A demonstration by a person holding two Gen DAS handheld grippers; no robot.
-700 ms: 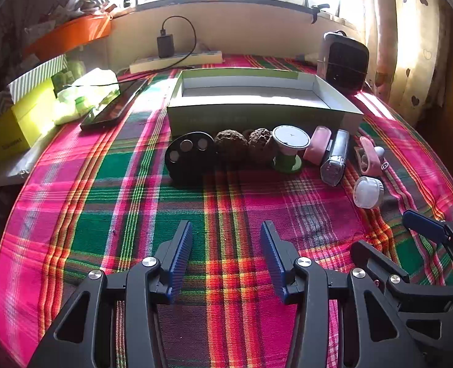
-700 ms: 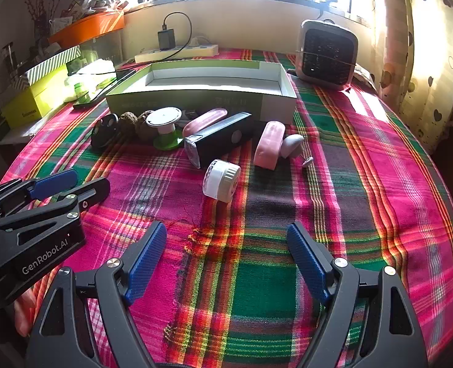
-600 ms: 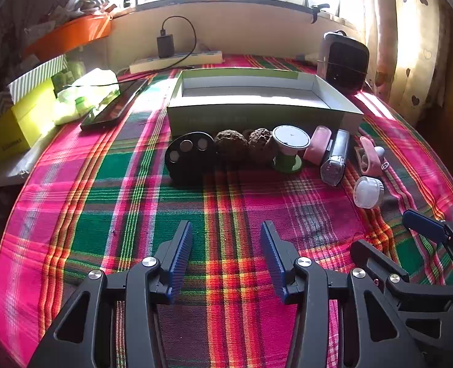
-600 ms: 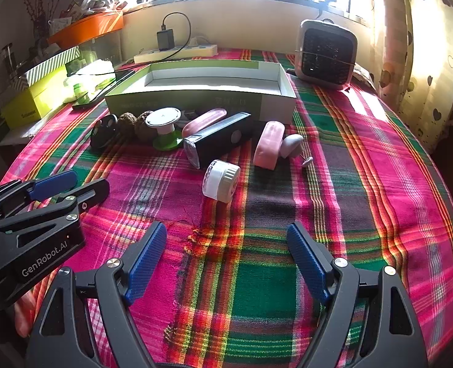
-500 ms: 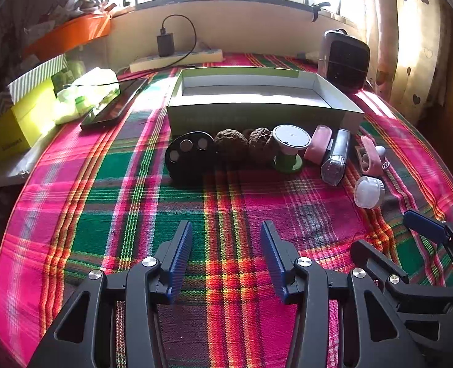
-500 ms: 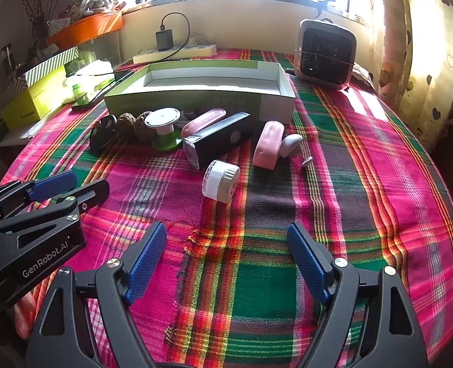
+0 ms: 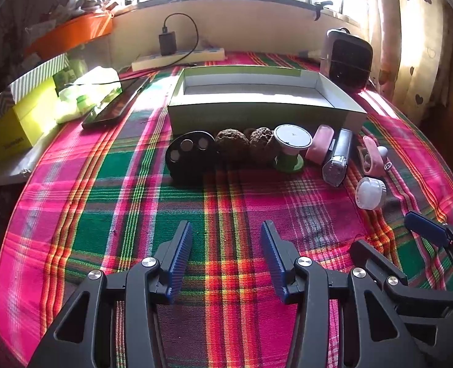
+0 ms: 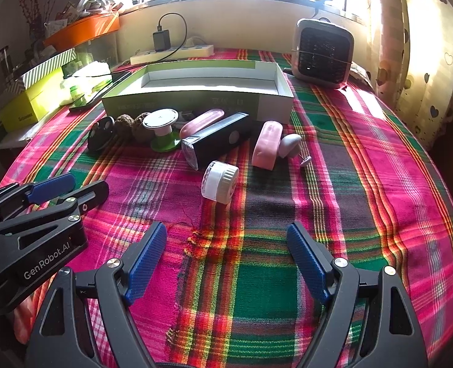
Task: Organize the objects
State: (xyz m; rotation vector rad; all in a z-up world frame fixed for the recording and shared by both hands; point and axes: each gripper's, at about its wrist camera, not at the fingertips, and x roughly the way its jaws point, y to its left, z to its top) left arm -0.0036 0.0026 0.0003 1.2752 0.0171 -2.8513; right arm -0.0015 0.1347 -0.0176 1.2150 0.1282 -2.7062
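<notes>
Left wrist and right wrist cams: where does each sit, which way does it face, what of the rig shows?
Left wrist: on the left claw, low over the plaid cloth, facing the open box and window; own fingers open, right claw at lower right.
Right wrist: on the right claw, further right, same heading; own fingers open, left claw at lower left.
Shared: box, white jar, black torch, green spool, heater.

home | plaid tablecloth (image 8: 364, 159) | heart curtains (image 8: 426, 61) | windowsill charger (image 8: 161, 40)
</notes>
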